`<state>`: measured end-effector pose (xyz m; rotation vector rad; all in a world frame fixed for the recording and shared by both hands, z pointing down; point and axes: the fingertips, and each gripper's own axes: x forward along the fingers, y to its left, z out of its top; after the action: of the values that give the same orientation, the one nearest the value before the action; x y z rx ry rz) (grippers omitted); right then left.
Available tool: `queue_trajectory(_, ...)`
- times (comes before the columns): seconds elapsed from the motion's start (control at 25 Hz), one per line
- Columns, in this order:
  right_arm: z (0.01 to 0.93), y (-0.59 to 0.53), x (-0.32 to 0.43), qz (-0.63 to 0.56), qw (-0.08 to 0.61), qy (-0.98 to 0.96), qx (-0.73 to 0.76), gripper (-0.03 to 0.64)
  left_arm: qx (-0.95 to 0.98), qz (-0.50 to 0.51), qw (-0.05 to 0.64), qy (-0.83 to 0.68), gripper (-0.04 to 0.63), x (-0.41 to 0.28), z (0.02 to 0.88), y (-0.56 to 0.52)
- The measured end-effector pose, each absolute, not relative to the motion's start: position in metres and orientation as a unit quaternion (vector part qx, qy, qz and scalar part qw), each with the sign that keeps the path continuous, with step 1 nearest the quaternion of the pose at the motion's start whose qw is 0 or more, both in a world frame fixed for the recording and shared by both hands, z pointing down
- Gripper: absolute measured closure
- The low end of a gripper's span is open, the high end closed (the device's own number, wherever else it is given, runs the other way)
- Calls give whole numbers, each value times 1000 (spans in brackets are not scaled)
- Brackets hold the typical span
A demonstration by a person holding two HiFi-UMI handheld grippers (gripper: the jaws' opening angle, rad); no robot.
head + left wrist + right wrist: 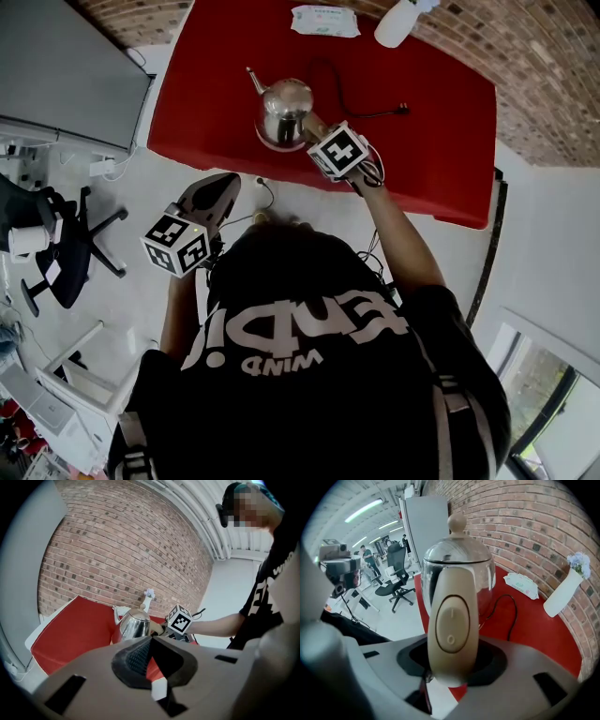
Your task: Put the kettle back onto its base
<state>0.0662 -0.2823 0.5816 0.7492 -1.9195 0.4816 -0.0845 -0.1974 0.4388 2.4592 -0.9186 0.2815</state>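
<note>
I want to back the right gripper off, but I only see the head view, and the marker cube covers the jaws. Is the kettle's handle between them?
Observer: Yes. The right gripper view shows the kettle's handle between the jaws of the right gripper, with dark gaps on both sides; they seem not to press on it.
Operator: Anything in the left jaws?
Observer: No, the left gripper has nothing between them in its own view.
Operator: What is the white thing at the far edge of the table?
Observer: A white vase holding pale flowers.
</note>
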Motion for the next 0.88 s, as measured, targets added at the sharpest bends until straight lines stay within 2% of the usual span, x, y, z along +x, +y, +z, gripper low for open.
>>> queue_trajectory(0.04, 582, -282, 66, 204, 486, -791, 310, 412, 903, 103, 249, -336, 586, -84, 439, -197)
queue_trajectory(0.16, 584, -283, 68, 215, 478, -790, 317, 387, 903, 103, 250, -334, 586, -82, 439, -196)
queue_trajectory(0.64, 565, -284, 72, 215, 455, -804, 317, 387, 905, 105, 254, -325, 586, -74, 440, -200)
queue_trajectory(0.88, 537, -277, 75, 222, 420, -821, 317, 388, 907, 105, 256, -319, 586, -69, 440, -201)
